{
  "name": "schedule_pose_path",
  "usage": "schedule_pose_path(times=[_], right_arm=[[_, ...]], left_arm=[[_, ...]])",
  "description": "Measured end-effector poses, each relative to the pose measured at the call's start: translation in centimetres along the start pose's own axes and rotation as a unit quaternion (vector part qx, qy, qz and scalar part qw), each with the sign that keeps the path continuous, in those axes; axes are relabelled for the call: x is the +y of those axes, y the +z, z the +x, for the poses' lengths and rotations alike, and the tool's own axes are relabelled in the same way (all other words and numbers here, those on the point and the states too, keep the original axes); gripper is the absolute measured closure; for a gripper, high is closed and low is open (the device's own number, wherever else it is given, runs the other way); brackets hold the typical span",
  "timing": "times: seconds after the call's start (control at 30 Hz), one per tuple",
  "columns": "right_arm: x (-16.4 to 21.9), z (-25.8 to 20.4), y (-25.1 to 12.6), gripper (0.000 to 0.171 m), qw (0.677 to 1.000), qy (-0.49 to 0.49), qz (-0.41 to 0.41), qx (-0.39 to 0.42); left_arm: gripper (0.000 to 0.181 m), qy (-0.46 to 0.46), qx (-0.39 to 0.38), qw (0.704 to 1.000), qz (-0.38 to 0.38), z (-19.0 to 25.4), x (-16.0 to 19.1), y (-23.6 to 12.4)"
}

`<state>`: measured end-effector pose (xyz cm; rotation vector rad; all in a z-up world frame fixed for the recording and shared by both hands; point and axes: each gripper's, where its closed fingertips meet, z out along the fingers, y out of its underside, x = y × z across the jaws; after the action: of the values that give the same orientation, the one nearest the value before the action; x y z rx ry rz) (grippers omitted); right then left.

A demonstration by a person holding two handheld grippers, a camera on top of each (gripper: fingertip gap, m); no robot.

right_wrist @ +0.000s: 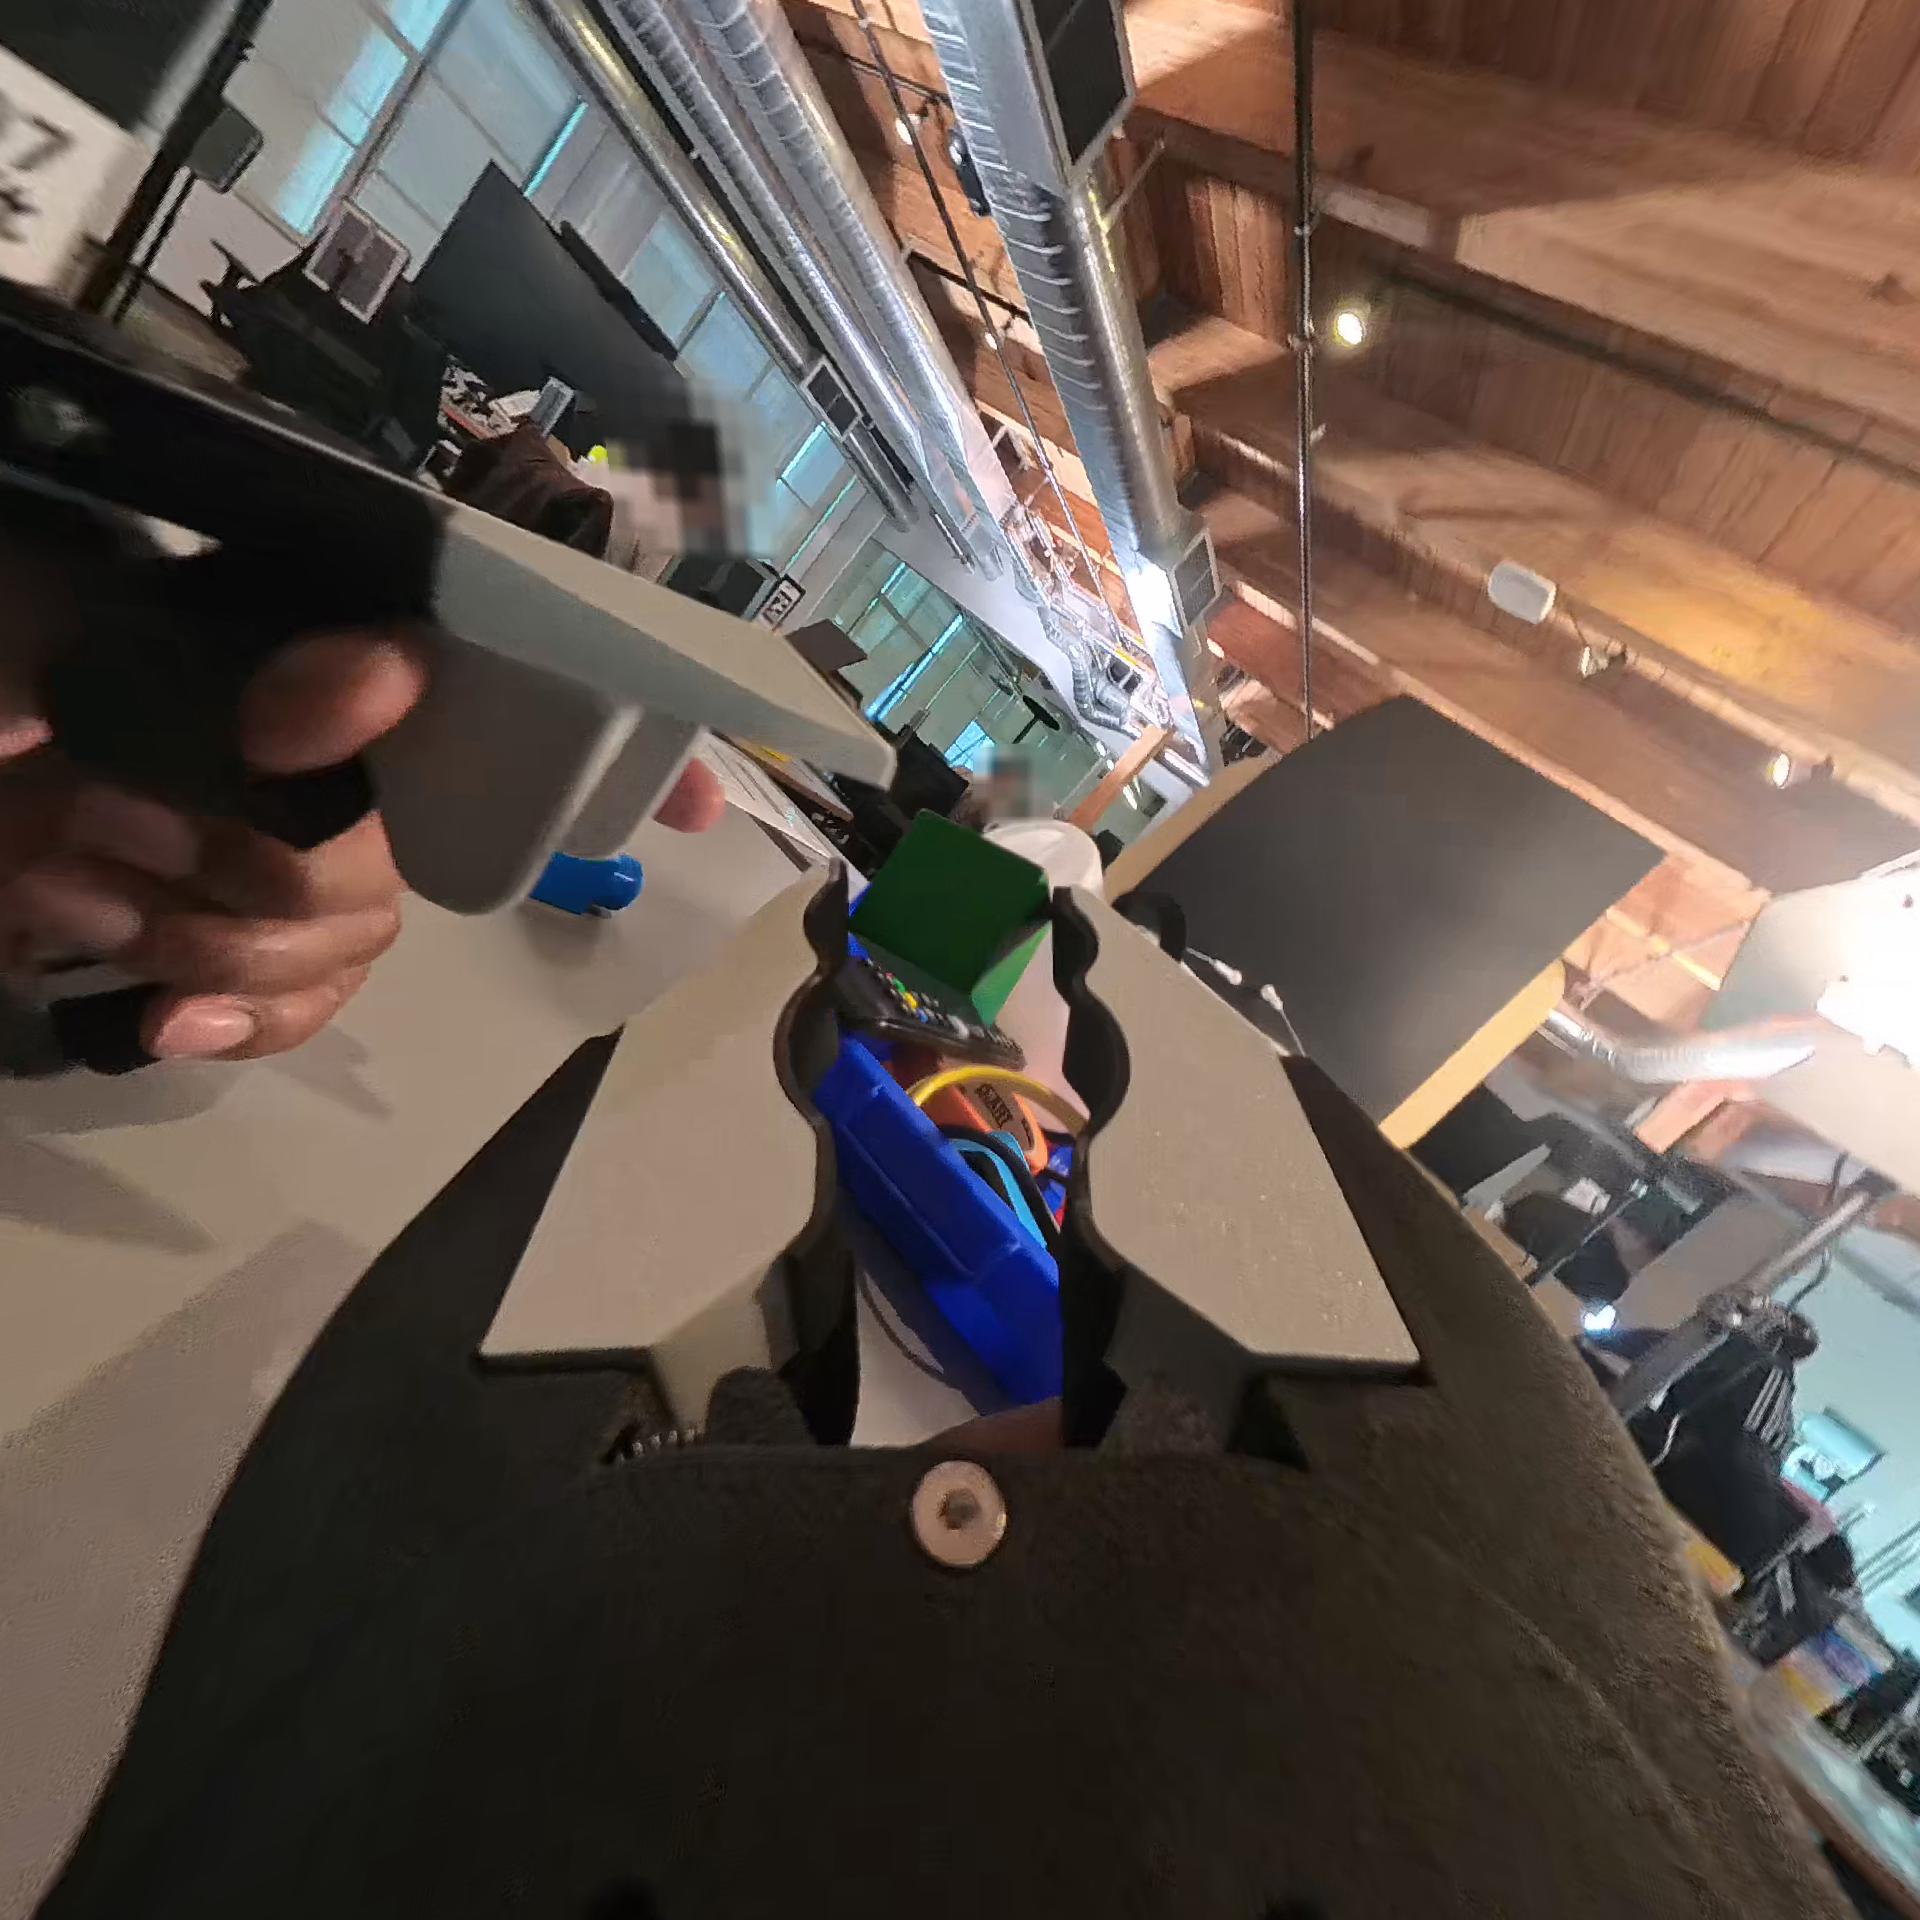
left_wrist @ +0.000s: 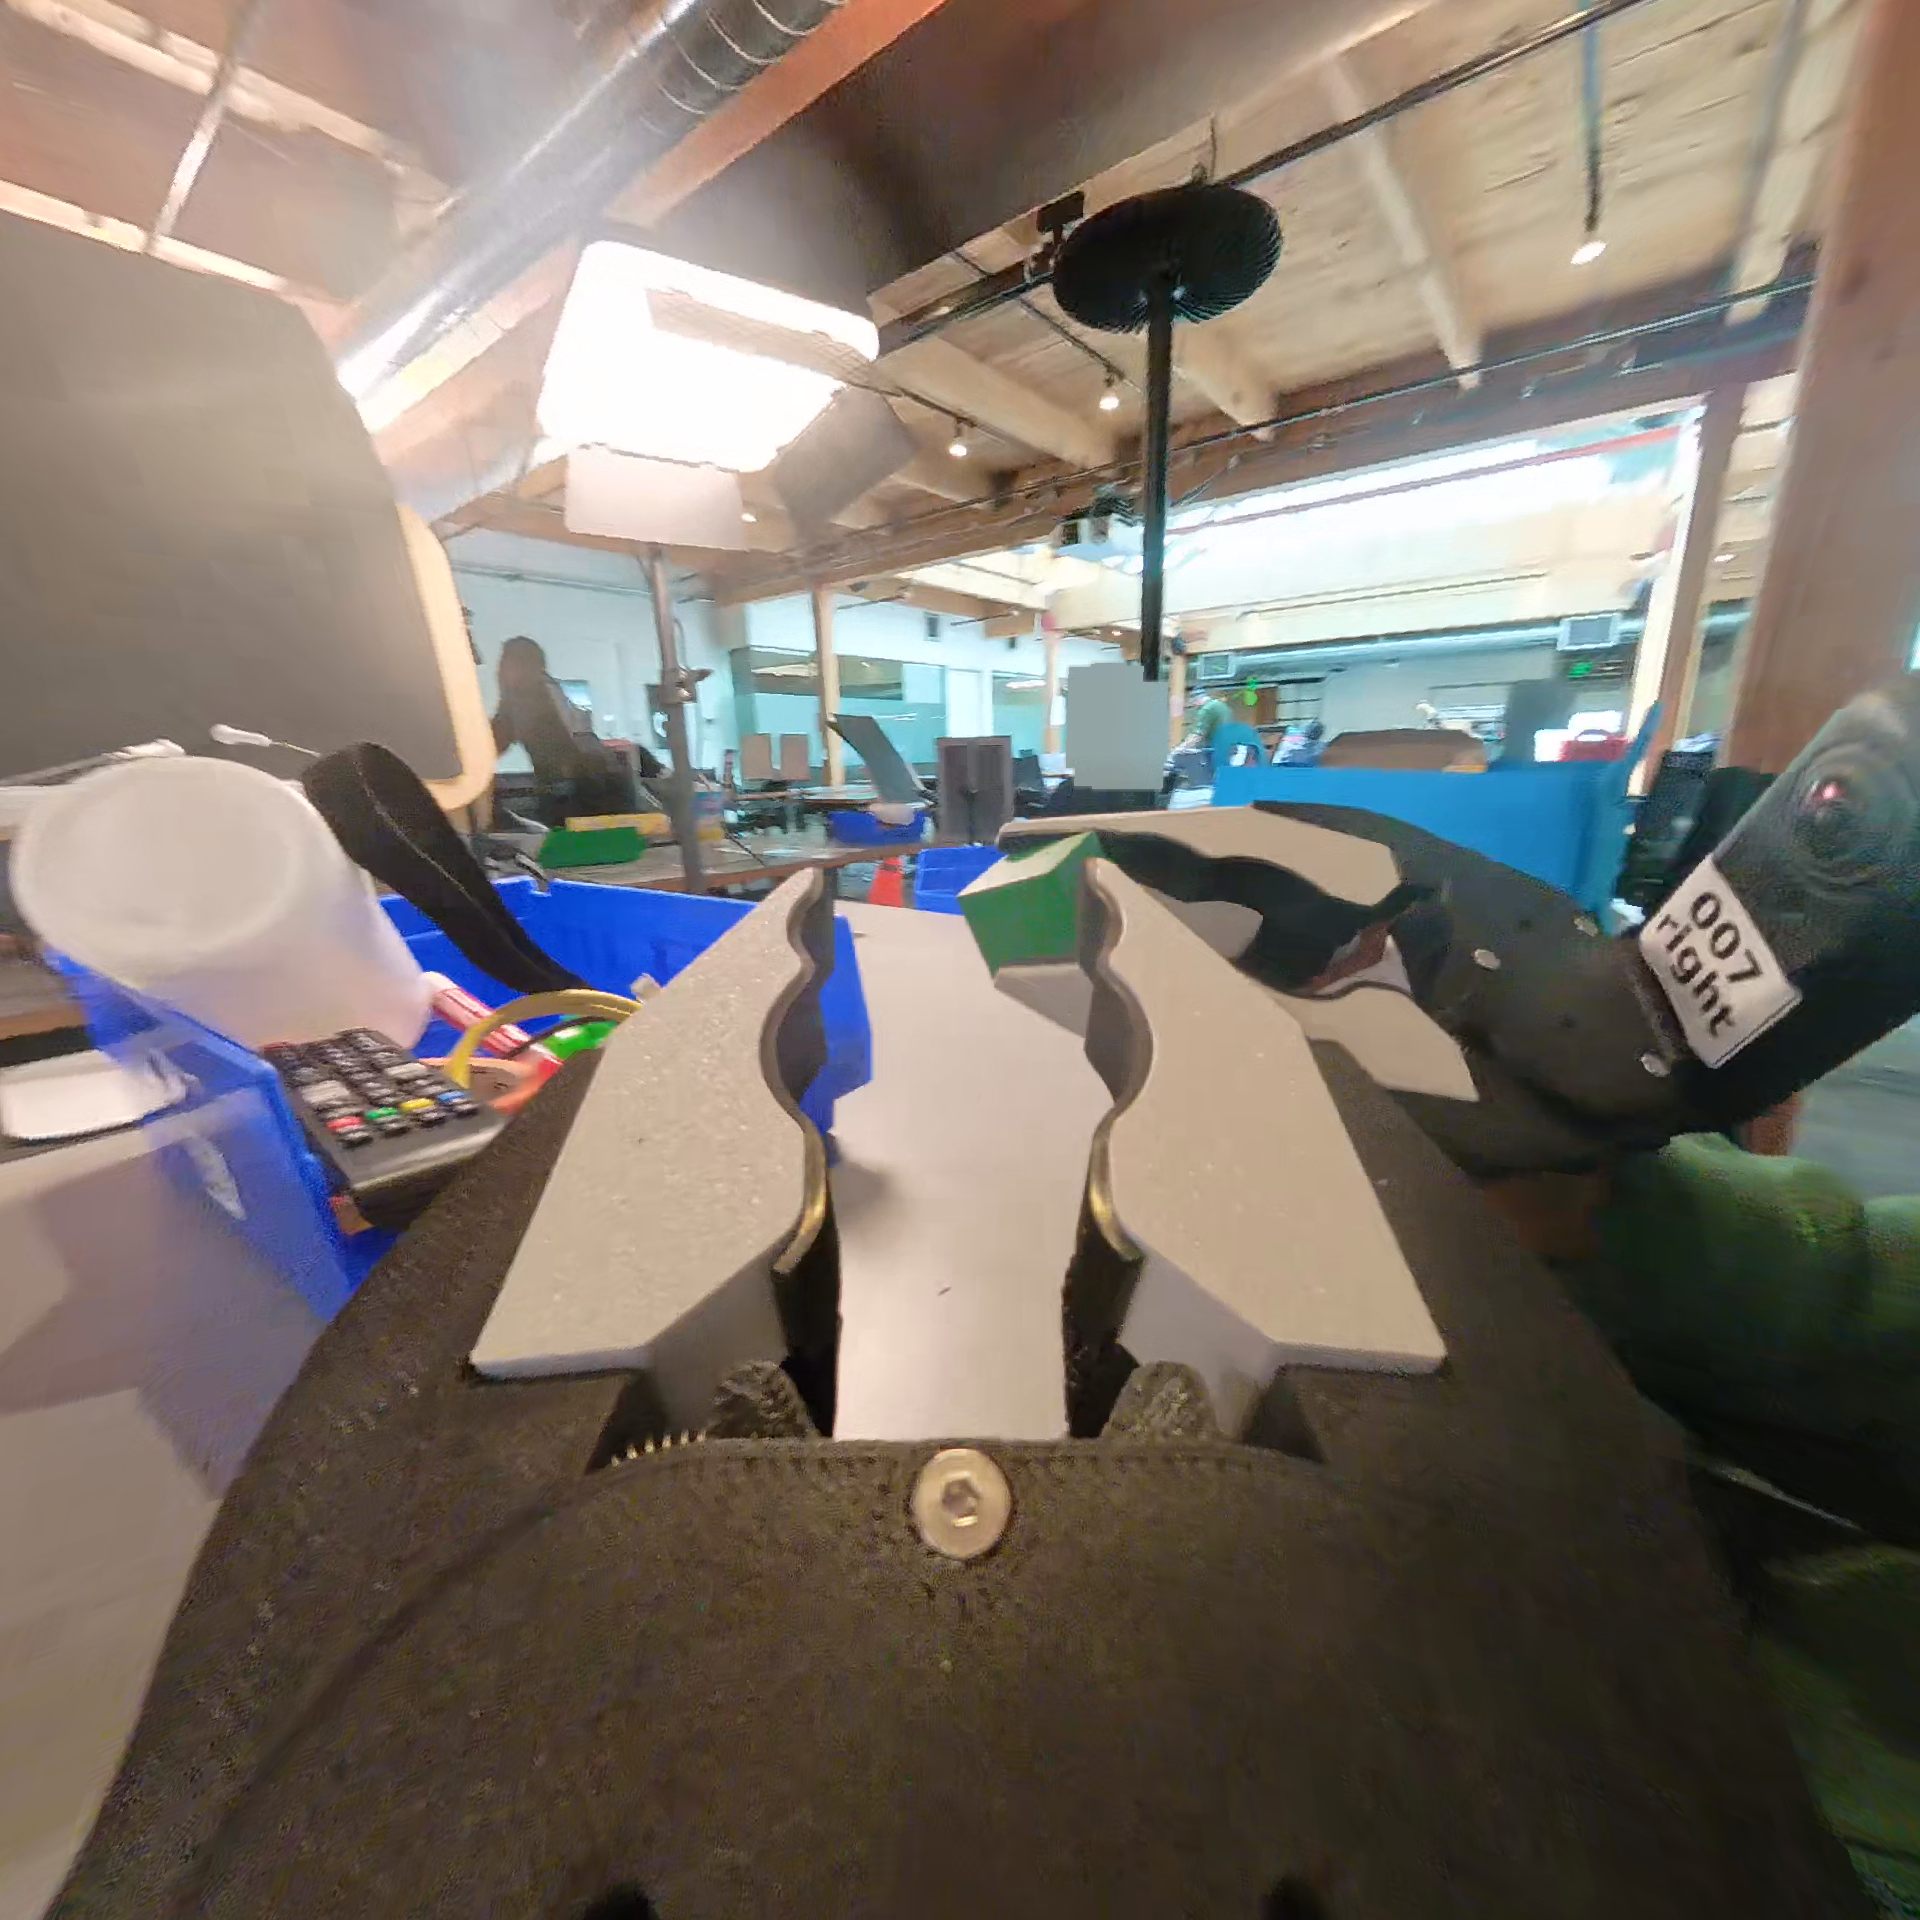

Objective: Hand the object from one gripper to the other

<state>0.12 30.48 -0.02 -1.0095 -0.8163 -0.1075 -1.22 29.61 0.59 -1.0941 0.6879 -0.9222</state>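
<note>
Looking along the left claw [left_wrist: 951, 925] in the left wrist view: its grey fingers stand apart with nothing between them, only the grey surface [left_wrist: 951, 1195] showing through the gap. The green block [left_wrist: 1023, 909] sits just past the tip of the near finger, pinched at the tips of the right claw [left_wrist: 1049, 883], which reaches in from the right side. A blue bin [left_wrist: 634, 935] at left carries a remote control [left_wrist: 384, 1107] and a white cup [left_wrist: 208, 894] lying tilted.

Right wrist view: the right claw [right_wrist: 945, 914] is clamped on the green block [right_wrist: 951, 914], held at the very fingertips, clear of the surface [right_wrist: 260, 1143]. The left claw [right_wrist: 665, 727] hangs at upper left, close beside the block but apart from it, with a hand [right_wrist: 197, 894] gripping its handle. The blue bin [right_wrist: 935, 1195] lies below the gap.
</note>
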Motion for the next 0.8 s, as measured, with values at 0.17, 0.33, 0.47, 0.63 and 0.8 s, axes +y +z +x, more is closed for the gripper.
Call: schedule_pose_path(times=[0.17,0.33,0.47,0.63,0.8], right_arm=[[-0.7,-1.6,-0.1,0.131,0.998,-0.053,0.015,-0.018],[-1.2,-2.1,-0.3,0.131,0.997,-0.065,0.028,-0.025],[-1.6,-2.4,-0.5,0.131,0.996,-0.075,0.041,-0.027],[-1.9,-2.6,-0.6,0.131,0.995,-0.088,0.049,-0.027],[-1.9,-2.7,-0.6,0.131,0.994,-0.09,0.049,-0.028]], left_arm=[[0.125,-0.037,0.041,0.998,-0.023,1.0,0.8,0.4],[0.129,-0.026,0.056,0.998,-0.033,1.7,1.1,0.5],[0.135,-0.008,0.069,0.997,-0.045,2.4,1.5,0.6],[0.143,0.0,0.082,0.995,-0.049,2.9,1.6,0.5],[0.144,0.0,0.082,0.995,-0.052,2.9,1.6,0.4]])
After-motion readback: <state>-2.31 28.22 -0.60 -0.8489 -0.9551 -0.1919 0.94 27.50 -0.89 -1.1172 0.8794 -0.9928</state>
